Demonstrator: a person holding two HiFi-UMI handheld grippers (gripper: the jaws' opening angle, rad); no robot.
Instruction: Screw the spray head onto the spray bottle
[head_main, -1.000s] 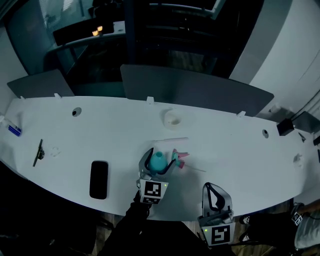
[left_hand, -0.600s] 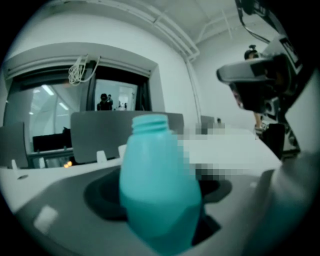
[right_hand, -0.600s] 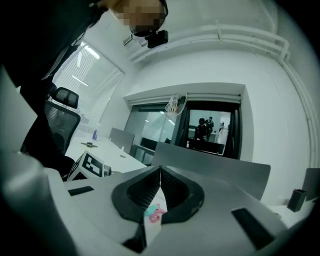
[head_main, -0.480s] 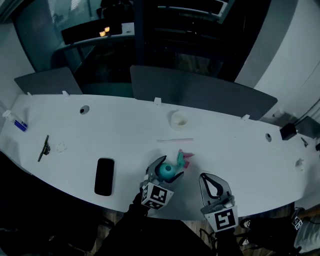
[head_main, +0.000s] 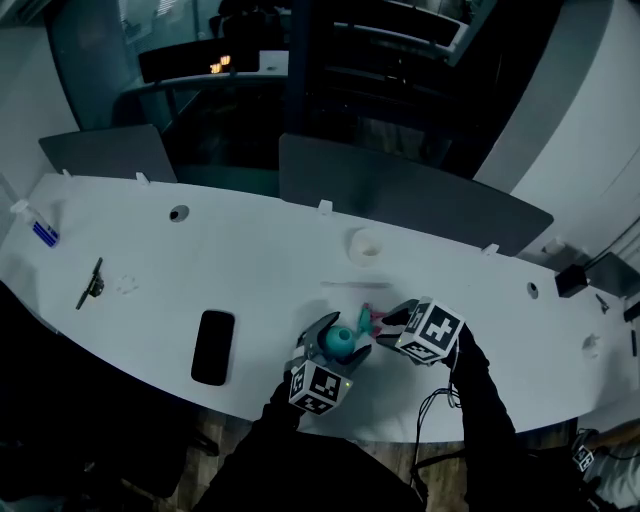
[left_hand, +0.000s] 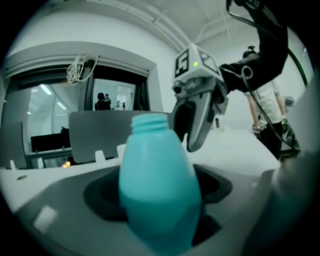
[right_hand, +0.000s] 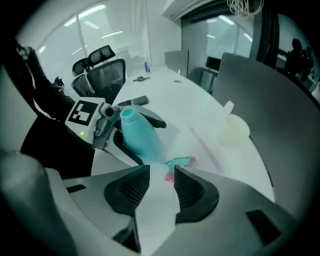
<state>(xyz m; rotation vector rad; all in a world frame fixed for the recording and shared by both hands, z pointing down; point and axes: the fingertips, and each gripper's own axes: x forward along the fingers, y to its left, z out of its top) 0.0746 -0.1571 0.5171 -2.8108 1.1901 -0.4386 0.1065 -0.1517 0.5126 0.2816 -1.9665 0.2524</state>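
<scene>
The white surface (head_main: 250, 270) is carrying the work. The left gripper (head_main: 338, 330) is grasping the teal spray bottle (left_hand: 157, 185) in its fingers, long axis near upright and slightly tilted, open neck pointing up. The right gripper (right_hand: 161, 177), at the near edge a second ago, is now reaching beside the bottle. Its fingers are opening, gripping nothing. The spray head (right_hand: 179, 162) is lying flat just beyond their tips.

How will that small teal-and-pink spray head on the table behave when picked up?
Probably light: the spray head is small and plastic-looking. With its irregular shape, lying on the table, it likely won't roll but might swivel if pinched off-centre. It looks rigid, so the right hand-held gripper, jaws opening and empty, could probably squeeze firmly.
</scene>
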